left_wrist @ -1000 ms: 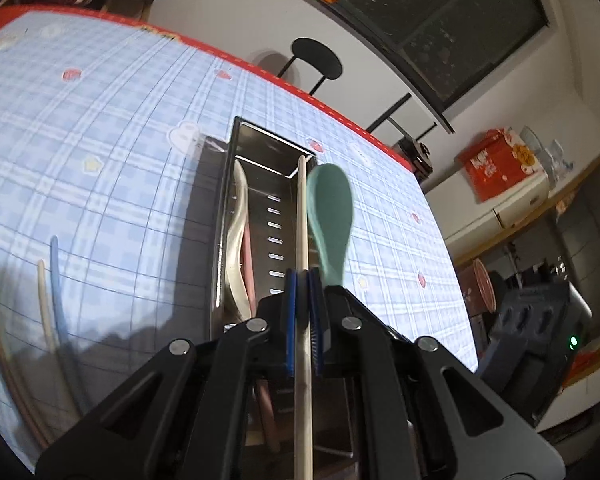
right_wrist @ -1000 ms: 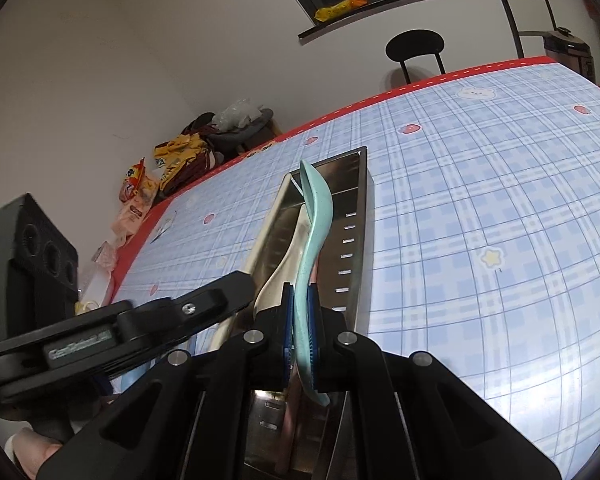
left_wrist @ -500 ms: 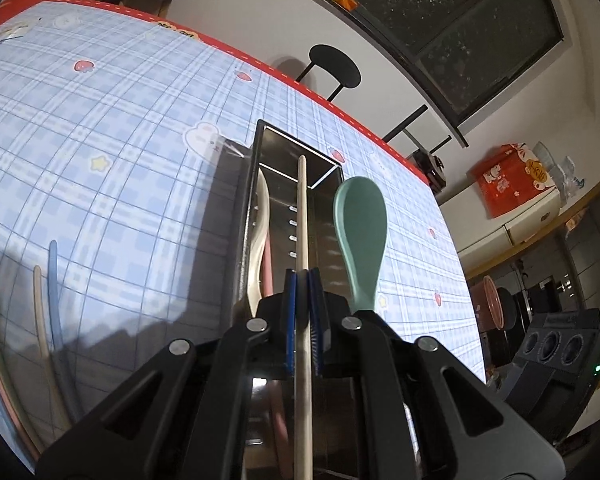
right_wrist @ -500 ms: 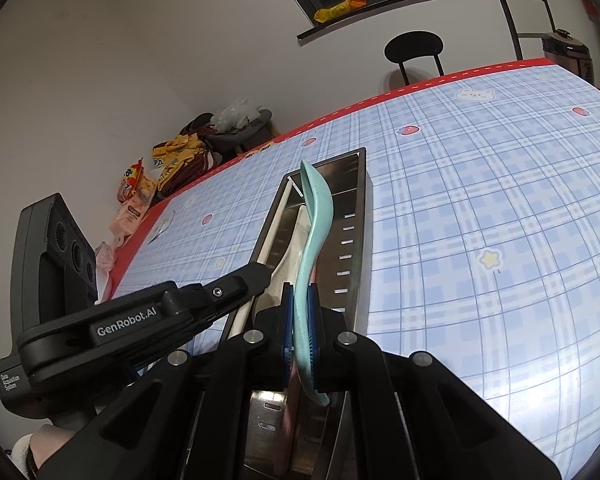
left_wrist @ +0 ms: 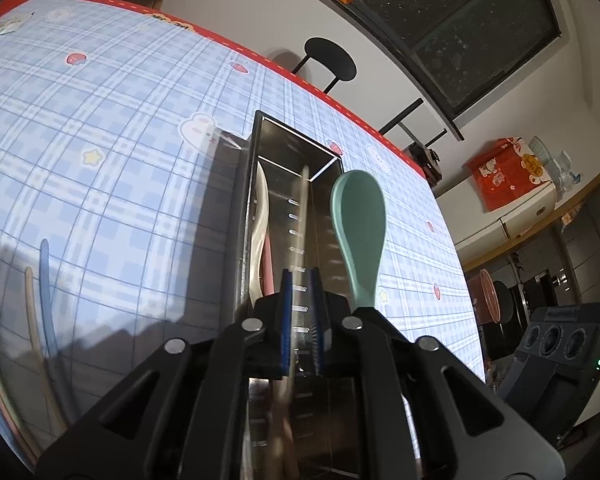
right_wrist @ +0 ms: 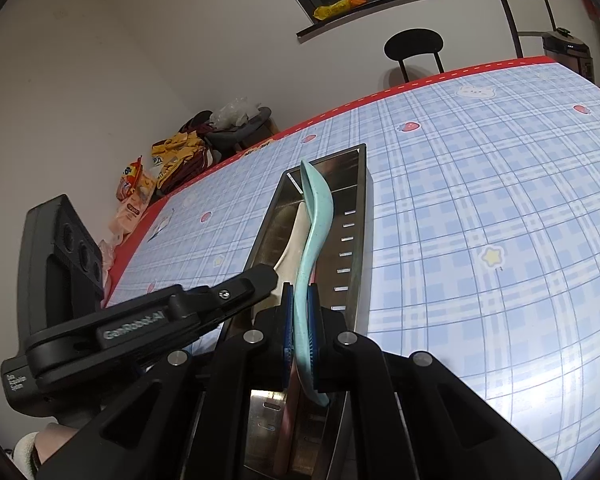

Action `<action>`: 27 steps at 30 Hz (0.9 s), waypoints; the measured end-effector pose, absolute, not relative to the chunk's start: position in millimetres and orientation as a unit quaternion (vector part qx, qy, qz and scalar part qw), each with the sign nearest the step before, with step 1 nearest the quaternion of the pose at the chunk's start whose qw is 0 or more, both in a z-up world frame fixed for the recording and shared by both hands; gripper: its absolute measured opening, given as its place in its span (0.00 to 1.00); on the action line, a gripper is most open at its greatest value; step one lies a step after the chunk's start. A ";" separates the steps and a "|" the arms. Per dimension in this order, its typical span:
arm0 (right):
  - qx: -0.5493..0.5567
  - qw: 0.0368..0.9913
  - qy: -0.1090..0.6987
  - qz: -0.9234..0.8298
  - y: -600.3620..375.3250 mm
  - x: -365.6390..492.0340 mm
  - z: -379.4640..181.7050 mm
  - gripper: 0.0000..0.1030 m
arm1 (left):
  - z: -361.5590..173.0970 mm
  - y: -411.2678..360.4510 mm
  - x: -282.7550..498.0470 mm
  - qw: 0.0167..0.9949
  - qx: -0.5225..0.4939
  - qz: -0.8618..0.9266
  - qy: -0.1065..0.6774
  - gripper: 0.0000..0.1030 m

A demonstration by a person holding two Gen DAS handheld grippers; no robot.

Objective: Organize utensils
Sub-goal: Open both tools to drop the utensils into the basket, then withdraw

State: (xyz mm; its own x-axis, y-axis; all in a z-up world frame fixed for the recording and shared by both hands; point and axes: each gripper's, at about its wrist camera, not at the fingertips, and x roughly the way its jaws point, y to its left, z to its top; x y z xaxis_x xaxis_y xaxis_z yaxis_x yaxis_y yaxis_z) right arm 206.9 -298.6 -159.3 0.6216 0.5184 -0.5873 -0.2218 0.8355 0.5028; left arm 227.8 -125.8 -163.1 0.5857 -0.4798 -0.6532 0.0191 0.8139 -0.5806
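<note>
A long steel utensil tray (left_wrist: 249, 184) (right_wrist: 360, 216) lies on the blue plaid tablecloth. A cream spoon (left_wrist: 260, 220) (right_wrist: 290, 240) and a pink utensil (left_wrist: 266, 264) lie in it. My left gripper (left_wrist: 300, 312) hangs over the tray with its jaws slightly apart; a blurred wooden chopstick (left_wrist: 302, 216) drops between them into the tray. My right gripper (right_wrist: 300, 316) is shut on a teal spoon (right_wrist: 314, 232) (left_wrist: 358, 232), held on edge just above the tray's right side. The left gripper also shows in the right wrist view (right_wrist: 256, 280).
Several loose chopsticks, blue (left_wrist: 48, 304) and beige (left_wrist: 34, 328), lie on the cloth left of the tray. The table's red far edge (right_wrist: 420, 82), a black chair (right_wrist: 414, 46) and snack bags (right_wrist: 140, 196) stand beyond.
My left gripper has opened and let go of the wooden chopstick, which is falling into the tray. The right gripper holds the teal spoon nearly still.
</note>
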 end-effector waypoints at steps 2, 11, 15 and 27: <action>0.196 0.879 0.380 0.211 -297.7 207.7 -159.7 0.10 | -159.2 -123.8 224.3 0.853 -0.261 -0.144 0.428 0.20; 0.178 0.901 0.330 0.217 -293.1 194.0 -139.7 0.65 | -109.3 -75.5 193.5 0.895 -0.226 -0.114 0.367 0.53; 0.181 0.910 0.312 0.204 -291.1 188.5 -136.8 0.95 | -86.9 -45.5 167.0 0.916 -0.192 -0.101 0.339 0.74; 0.089 0.927 0.260 0.253 -241.0 146.6 -121.0 0.95 | -69.4 51.9 54.4 0.943 -0.124 -0.017 0.308 0.94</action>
State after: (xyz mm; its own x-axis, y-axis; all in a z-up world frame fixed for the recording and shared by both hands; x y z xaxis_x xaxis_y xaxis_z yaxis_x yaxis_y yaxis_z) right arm 146.6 -241.0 -121.0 0.7362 0.5164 -0.4375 -0.4240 0.8557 0.2965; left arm 54.4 51.9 -69.4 0.8093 -0.1080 -0.5774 -0.0451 0.9686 -0.2444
